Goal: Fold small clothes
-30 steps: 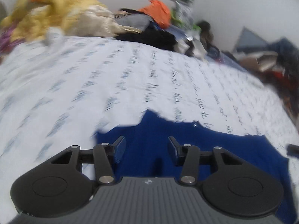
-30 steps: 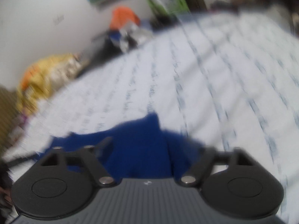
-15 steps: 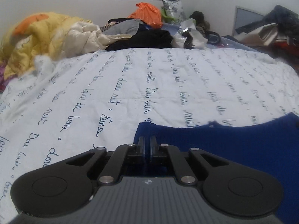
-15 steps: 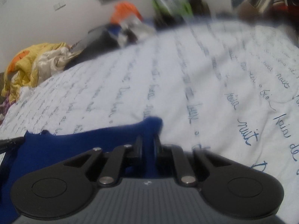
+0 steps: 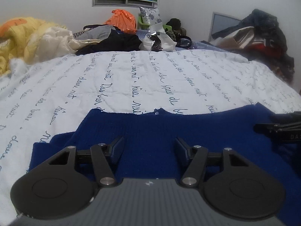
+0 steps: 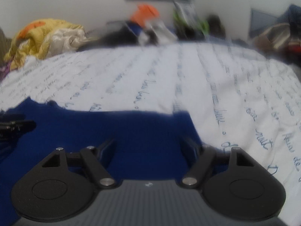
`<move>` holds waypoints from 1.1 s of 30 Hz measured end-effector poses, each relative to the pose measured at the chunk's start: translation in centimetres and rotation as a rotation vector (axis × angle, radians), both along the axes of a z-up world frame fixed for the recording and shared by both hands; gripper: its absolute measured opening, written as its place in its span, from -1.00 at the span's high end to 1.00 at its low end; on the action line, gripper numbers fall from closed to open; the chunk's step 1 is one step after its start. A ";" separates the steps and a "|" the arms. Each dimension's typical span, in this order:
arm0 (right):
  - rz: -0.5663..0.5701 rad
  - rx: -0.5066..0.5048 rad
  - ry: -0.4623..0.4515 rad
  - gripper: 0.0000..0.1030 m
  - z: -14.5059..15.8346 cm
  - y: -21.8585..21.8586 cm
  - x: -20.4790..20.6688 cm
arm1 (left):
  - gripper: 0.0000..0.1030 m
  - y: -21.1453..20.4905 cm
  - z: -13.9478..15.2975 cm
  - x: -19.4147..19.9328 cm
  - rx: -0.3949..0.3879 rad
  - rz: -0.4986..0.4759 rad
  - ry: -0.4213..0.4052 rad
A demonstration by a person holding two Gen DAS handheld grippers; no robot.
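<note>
A dark blue knitted garment [image 5: 169,130] lies flat on the white bed sheet with script print [image 5: 131,79]. It also shows in the right wrist view [image 6: 122,130]. My left gripper [image 5: 149,145] is open and empty, just above the garment's left part. My right gripper [image 6: 148,146] is open and empty over the garment's right part, near its right edge. The right gripper's tip shows at the right edge of the left wrist view [image 5: 278,130]; the left gripper's tip shows at the left edge of the right wrist view [image 6: 15,126].
A yellow and cream quilt [image 5: 28,39] is heaped at the far left of the bed. A pile of clothes and bags [image 5: 128,32] lies along the far edge by the wall. More dark clothes [image 5: 263,32] are stacked at the far right.
Half a second ago both grippers were shut on the blue garment's edge. Now both are open and the garment lies spread flat on the sheet beneath them.
</note>
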State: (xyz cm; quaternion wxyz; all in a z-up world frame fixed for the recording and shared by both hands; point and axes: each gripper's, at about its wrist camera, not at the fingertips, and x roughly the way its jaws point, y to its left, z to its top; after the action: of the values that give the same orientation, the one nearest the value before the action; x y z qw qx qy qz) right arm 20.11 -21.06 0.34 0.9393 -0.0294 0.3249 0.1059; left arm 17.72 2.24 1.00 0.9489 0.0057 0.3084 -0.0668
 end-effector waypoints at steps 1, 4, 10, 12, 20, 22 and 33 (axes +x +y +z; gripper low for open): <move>-0.001 0.000 0.005 -0.51 -0.1 0.0 0.3 | -0.22 0.1 0.1 0.1 0.004 0.001 0.000; -0.068 -0.016 0.037 -0.52 1.0 0.2 -0.8 | -0.24 0.5 0.1 -0.2 -0.005 0.006 0.000; -0.021 -0.028 -0.026 -0.89 -0.1 0.6 -7.3 | -0.26 0.7 0.2 -0.1 -0.004 0.005 -0.001; -0.029 -0.016 -0.033 -0.89 -0.2 0.4 -7.8 | -0.27 0.6 0.2 -0.2 0.006 0.008 -0.002; -0.039 -0.025 -0.043 -0.90 0.4 0.5 -8.7 | -0.70 0.7 2.2 -6.6 -0.097 0.052 0.057; -0.040 -0.022 -0.041 -0.90 0.4 0.4 -8.7 | -0.76 0.3 1.1 -7.8 -0.065 0.047 0.069; -0.063 0.082 0.010 -1.00 2.3 -0.7 -11.4 | -0.95 -0.2 0.1 -8.8 -0.006 0.019 0.003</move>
State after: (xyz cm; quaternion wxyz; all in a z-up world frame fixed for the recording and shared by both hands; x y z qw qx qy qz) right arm 8.67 -21.77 2.61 0.9410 0.0201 0.3258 0.0894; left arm 8.93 2.02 1.05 0.9490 -0.0001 0.3097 -0.0587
